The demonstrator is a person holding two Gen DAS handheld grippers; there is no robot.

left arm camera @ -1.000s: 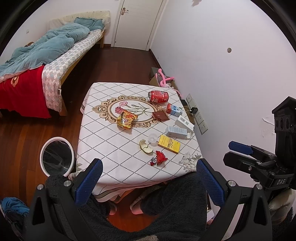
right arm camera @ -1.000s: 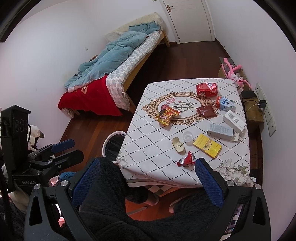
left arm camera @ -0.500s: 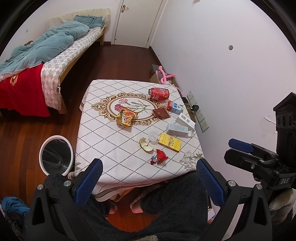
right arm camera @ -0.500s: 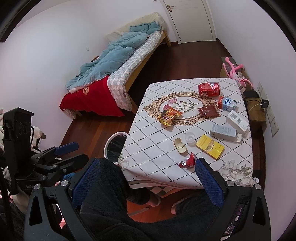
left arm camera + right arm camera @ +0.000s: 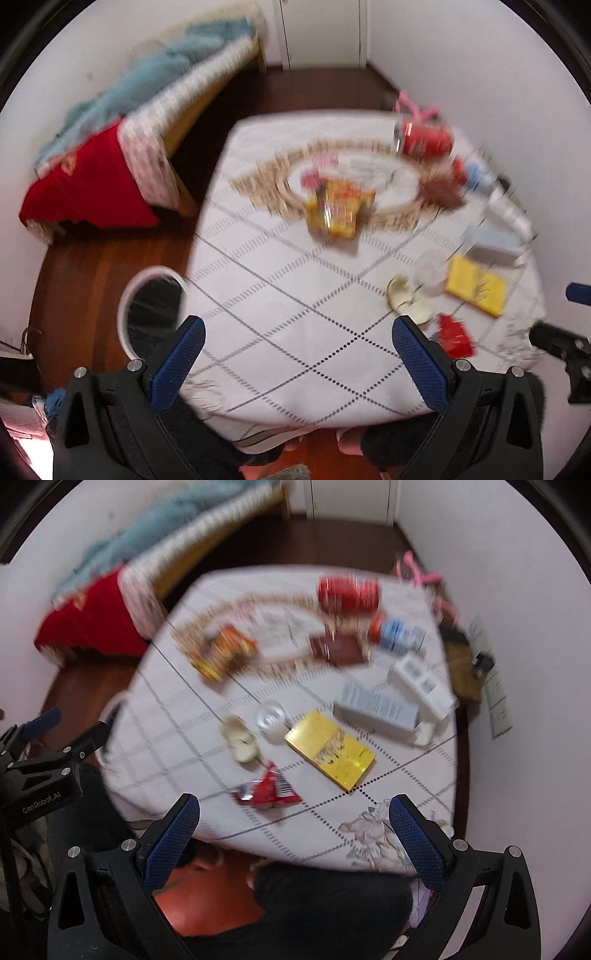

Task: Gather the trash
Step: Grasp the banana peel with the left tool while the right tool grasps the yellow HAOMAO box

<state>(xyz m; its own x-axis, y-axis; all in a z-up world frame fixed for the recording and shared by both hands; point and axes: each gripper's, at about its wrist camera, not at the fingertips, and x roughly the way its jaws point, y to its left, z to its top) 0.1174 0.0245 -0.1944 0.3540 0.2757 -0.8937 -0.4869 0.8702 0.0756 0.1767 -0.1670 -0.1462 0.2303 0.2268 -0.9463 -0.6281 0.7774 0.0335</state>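
Both views are motion-blurred. Trash lies on the white patterned tablecloth (image 5: 280,295): a red can (image 5: 349,592), a yellow snack bag (image 5: 334,214), a brown packet (image 5: 338,650), a yellow box (image 5: 330,753), a red crumpled wrapper (image 5: 266,792), a pale peel (image 5: 240,740), a clear cup (image 5: 271,718) and white cartons (image 5: 376,707). My left gripper (image 5: 297,332) is open and empty above the table's near edge. My right gripper (image 5: 293,810) is open and empty just short of the red wrapper. A white-rimmed bin (image 5: 151,306) stands on the floor left of the table.
A bed (image 5: 122,147) with red and blue covers stands at the left. A white wall (image 5: 517,590) with sockets runs along the table's right side. A door (image 5: 325,33) is at the far end. Dark wood floor lies between bed and table.
Both grippers have moved forward and down toward the table, so the trash looks larger and nearer. The left view has swung right over the table. Both stay open.
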